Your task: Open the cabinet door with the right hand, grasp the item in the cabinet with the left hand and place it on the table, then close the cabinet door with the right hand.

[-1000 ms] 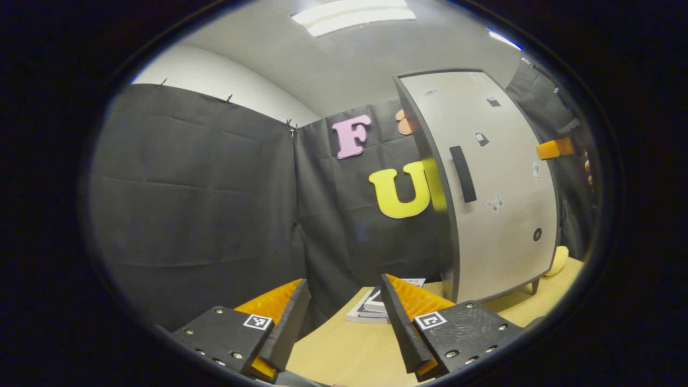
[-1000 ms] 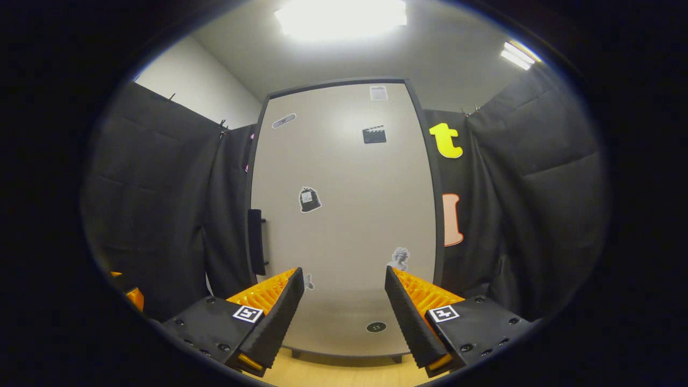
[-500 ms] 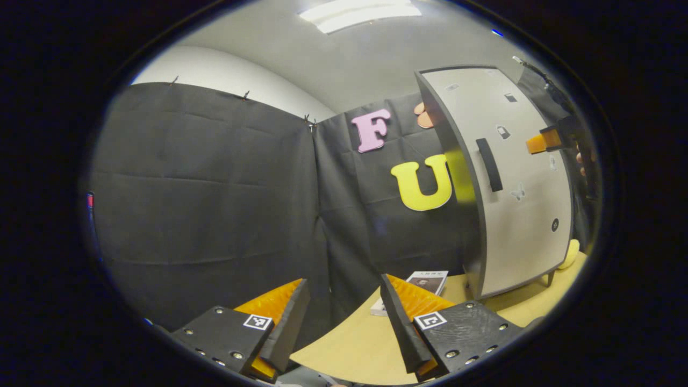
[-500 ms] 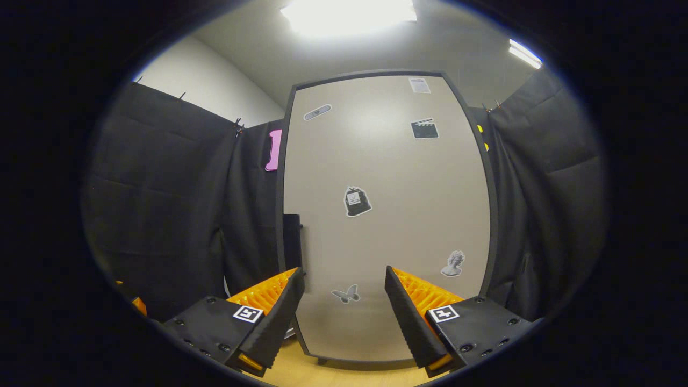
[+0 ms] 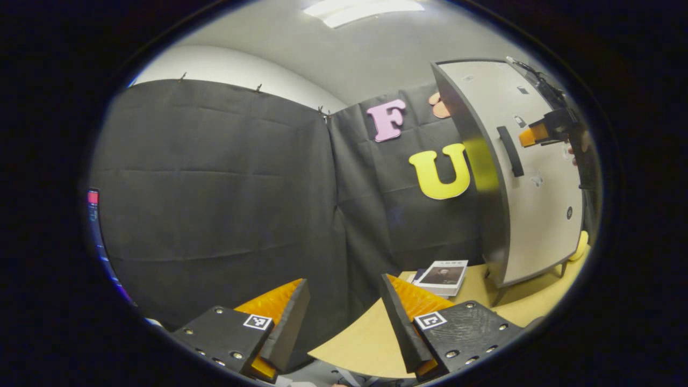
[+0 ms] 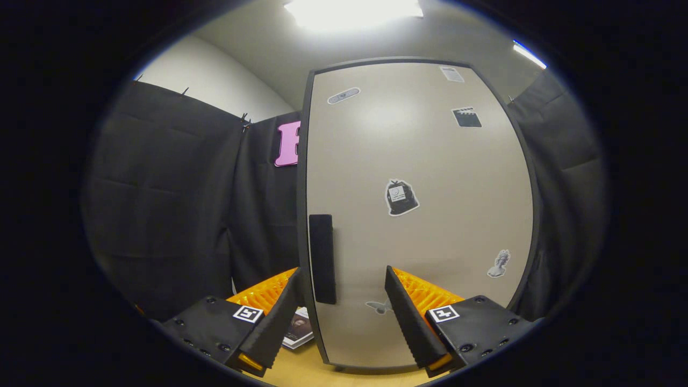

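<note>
A tall beige cabinet door (image 6: 430, 215) with small stickers faces my right gripper (image 6: 341, 275), and it looks shut, so what is inside is hidden. Its dark vertical handle (image 6: 322, 258) stands at the door's left edge and lines up between my open right fingers, closer to the left one. Whether a finger touches it I cannot tell. The cabinet (image 5: 537, 183) stands at the far right in the left gripper view, where the right gripper (image 5: 529, 135) hovers just right of the handle (image 5: 509, 151). My left gripper (image 5: 341, 284) is open and holds nothing, low over the table's near edge.
A small stack of books (image 5: 443, 274) lies on the tan table (image 5: 365, 338) left of the cabinet's foot, and the books (image 6: 298, 329) peek out under my right gripper's left finger. A yellow object (image 5: 579, 244) sits by the cabinet's right foot. Black cloth walls close in behind.
My right gripper has slid left across the door until the handle sits between its fingers. The left gripper has swung left and back, so the cabinet has drifted right and the books show more.
</note>
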A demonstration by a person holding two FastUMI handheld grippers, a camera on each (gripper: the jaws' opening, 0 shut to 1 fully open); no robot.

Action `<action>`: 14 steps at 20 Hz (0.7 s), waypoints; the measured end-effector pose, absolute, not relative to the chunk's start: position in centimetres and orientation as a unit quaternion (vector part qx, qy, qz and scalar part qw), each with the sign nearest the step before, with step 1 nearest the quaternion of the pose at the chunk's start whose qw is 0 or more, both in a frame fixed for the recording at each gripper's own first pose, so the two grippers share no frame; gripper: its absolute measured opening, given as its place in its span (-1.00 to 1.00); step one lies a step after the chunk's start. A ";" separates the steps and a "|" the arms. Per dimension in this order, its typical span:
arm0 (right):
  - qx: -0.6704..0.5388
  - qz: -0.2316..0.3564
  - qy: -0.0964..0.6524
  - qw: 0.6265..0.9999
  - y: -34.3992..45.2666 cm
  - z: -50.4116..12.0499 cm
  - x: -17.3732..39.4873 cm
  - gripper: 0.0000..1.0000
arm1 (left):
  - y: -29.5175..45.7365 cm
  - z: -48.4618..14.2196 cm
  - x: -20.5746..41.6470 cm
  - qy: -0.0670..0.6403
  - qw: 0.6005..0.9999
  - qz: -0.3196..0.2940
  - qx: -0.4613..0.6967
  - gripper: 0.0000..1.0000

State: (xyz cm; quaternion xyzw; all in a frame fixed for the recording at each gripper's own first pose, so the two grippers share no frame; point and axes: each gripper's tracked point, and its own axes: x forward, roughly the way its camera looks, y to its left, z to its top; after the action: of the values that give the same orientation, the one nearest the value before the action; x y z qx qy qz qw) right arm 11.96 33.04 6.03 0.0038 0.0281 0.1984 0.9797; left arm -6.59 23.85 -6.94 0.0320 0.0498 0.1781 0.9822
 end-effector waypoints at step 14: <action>-0.003 0.174 0.074 0.982 38.3 3.9 16.6 0.74 | 28.0 -9.8 -6.1 0.063 0.980 0.188 0.024 0.61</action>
State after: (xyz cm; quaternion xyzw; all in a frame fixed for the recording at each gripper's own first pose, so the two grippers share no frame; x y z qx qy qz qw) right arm 16.57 38.29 3.93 -0.0027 0.0742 0.1738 0.9820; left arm -6.07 27.99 -9.78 0.0240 0.0631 0.1881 0.9798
